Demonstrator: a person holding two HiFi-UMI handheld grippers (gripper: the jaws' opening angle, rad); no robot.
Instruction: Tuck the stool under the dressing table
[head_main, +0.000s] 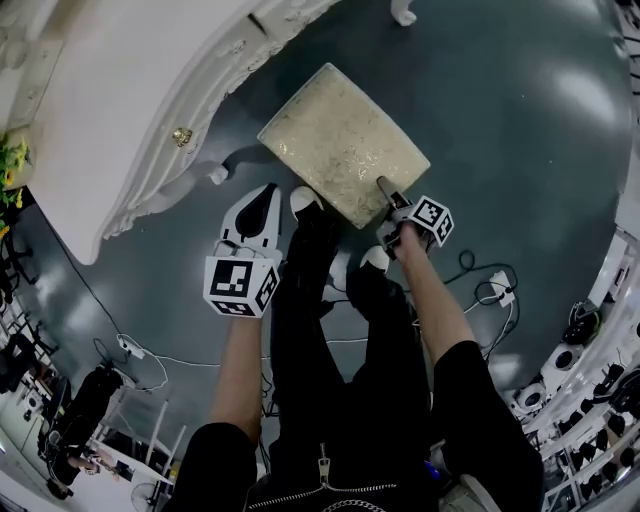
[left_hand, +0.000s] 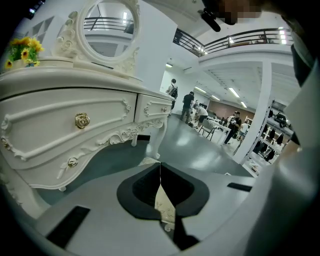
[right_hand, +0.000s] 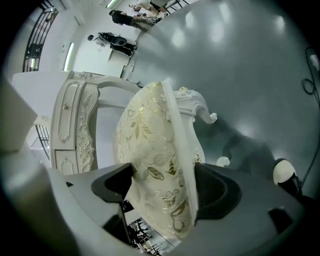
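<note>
The stool (head_main: 345, 145) stands mid-frame, outside the dressing table (head_main: 110, 110) at upper left; tucking remains. The right tool (head_main: 392, 205) grips its seat edge; the left tool (head_main: 262, 200) is closed, empty.

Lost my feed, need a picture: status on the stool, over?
Left gripper shut, empty. Right gripper shut on stool, near edge. Stool beside dressing table, not yet under. Nothing seen between them.
</note>
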